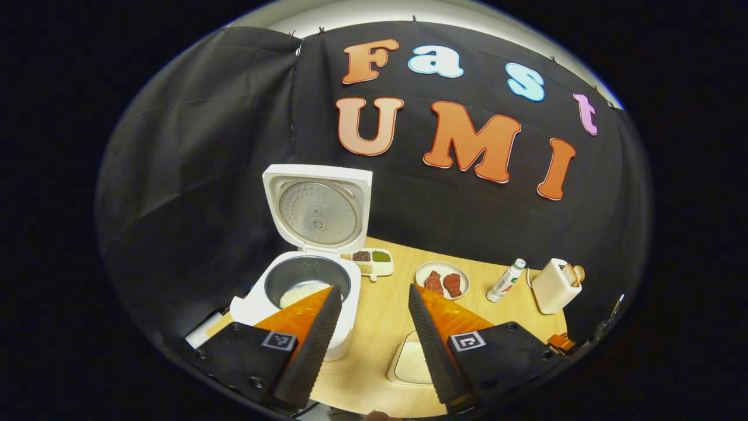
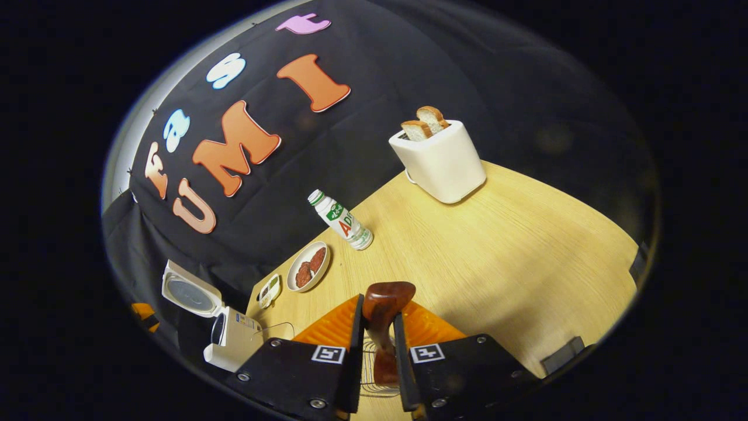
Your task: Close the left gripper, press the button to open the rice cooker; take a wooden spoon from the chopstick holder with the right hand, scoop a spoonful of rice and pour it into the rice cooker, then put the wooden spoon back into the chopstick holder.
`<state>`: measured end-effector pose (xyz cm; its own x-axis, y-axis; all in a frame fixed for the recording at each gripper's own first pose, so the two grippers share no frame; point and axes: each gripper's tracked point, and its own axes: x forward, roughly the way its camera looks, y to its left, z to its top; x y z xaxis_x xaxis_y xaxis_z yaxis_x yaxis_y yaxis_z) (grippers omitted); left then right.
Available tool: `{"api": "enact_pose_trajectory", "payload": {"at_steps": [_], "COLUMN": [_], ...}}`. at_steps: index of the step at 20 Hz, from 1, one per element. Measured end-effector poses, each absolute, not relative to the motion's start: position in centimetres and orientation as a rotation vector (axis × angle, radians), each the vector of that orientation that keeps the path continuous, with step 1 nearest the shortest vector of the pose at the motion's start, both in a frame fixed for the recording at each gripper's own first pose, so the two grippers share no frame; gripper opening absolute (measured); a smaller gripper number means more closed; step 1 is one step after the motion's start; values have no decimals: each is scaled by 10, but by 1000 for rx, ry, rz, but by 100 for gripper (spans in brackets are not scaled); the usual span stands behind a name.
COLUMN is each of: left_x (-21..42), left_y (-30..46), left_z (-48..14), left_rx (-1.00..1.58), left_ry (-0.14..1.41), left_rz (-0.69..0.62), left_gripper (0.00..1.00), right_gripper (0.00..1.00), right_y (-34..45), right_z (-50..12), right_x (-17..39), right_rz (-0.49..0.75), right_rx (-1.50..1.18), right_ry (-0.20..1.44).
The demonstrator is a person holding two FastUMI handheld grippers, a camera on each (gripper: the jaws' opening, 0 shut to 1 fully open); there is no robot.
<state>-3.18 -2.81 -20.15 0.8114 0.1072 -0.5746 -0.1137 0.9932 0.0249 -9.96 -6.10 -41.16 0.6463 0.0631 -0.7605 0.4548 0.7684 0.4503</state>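
The white rice cooker point(image 1: 292, 316) stands open with its lid point(image 1: 318, 210) upright, and white rice lies in the bottom of its pot point(image 1: 304, 289). My left gripper point(image 1: 374, 310) is open just above and right of the pot, holding nothing. A white container of rice point(image 1: 412, 362) sits on the table under its right finger. My right gripper point(image 2: 378, 316) is shut on a dark wooden spoon point(image 2: 387, 295). The spoon's wide end points up and its lower end reaches into the wire chopstick holder point(image 2: 374, 374). The open rice cooker point(image 2: 234, 342) lies to the far left.
On the wooden table point(image 2: 497, 251) stand a white toaster point(image 2: 439, 158) with bread, a small bottle point(image 2: 342, 222), a plate with meat point(image 2: 308, 266) and a divided seasoning tray point(image 1: 373, 262). The black cloth wall runs close behind the cooker.
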Motion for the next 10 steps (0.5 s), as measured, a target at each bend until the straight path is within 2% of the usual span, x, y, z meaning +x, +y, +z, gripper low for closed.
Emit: {"api": "enact_pose_trajectory", "payload": {"at_steps": [2, 3, 4, 10], "left_x": [-29, -26, -22, 4], "left_y": [-36, -38, -38, -25], "left_z": [-204, -204, -204, -189], "left_rx": [-3, 4, 8, 4], "left_ry": [613, 612, 606, 541], "left_rz": [94, 79, 63, -45], "left_gripper": [82, 82, 82, 81], "right_gripper": [23, 18, 21, 19], "right_y": [-58, -56, -56, -56], "right_z": [-409, -409, -406, -350], "right_x": [-99, -100, -100, -90], "right_rz": [-262, -272, -284, -352], "right_rx": [704, 703, 694, 611], "right_ry": [872, 875, 869, 746]}}
